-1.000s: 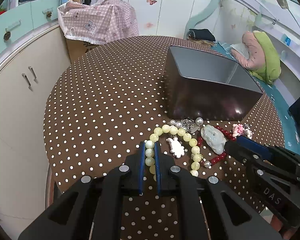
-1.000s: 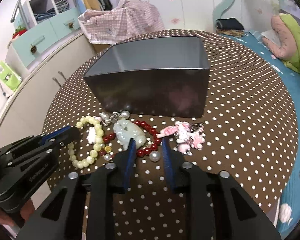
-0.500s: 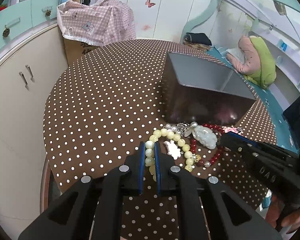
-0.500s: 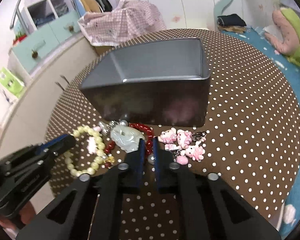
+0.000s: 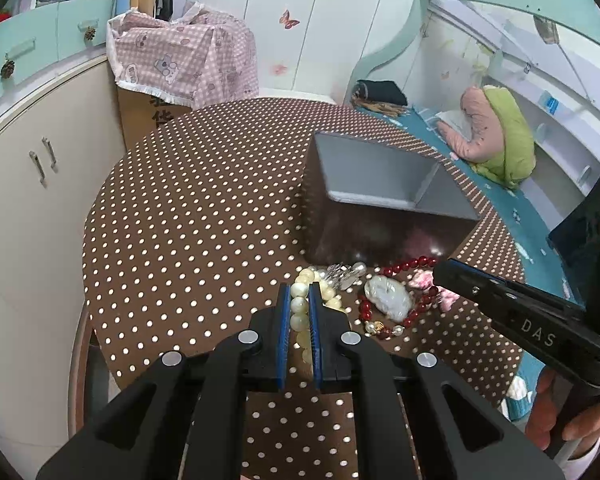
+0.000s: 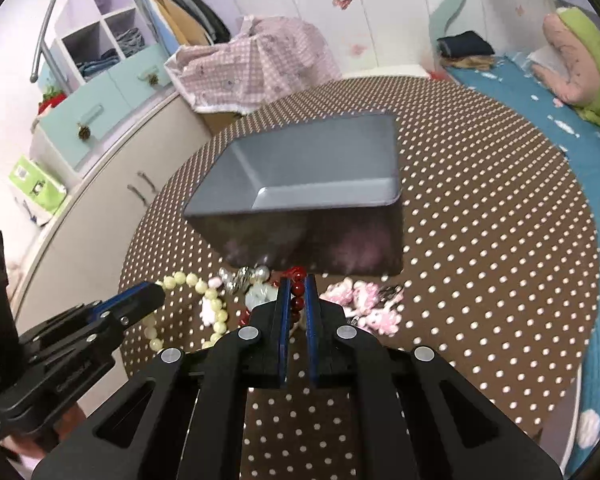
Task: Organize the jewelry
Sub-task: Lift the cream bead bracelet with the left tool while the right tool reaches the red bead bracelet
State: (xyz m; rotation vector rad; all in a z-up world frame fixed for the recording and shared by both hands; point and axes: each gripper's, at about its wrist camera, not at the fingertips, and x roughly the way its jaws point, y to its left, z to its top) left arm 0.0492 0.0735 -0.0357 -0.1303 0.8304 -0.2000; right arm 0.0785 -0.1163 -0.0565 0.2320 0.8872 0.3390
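Presently, at the left of the round table (image 5: 188, 208), which is covered in a brown cloth with white dots, the left gripper (image 5: 300, 292) has its blue-padded fingers (image 5: 285, 312) clenched on the pale yellow bead bracelet (image 5: 299, 303). Several beads sit between the pads, and the rest of the loop lies on the cloth beneath and ahead of them; in the right wrist view the same bracelet (image 6: 204, 292) curves around a small white charm (image 6: 208, 311).

Just right of the bracelet lies a cluster of silver pieces with pearls (image 5: 346, 274), close against the front wall of the dark open box (image 5: 380, 236). The box stands on the table behind all the jewelry; its grey interior shows no contents in either view.

Next to the right is a pale jade-like pendant (image 5: 388, 294), ringed by the red bead bracelet (image 5: 408, 264). In the right wrist view the right gripper (image 6: 296, 284) is clamped on that red bead bracelet (image 6: 298, 290), red beads showing between its narrow blue pads; whether the strand is off the cloth cannot be told.

Furthest right, pink cartoon charms (image 6: 364, 304) lie on the cloth just beside the right gripper, near the box front. A person's hand (image 5: 572, 416) grips the right gripper's handle at the frame edge.
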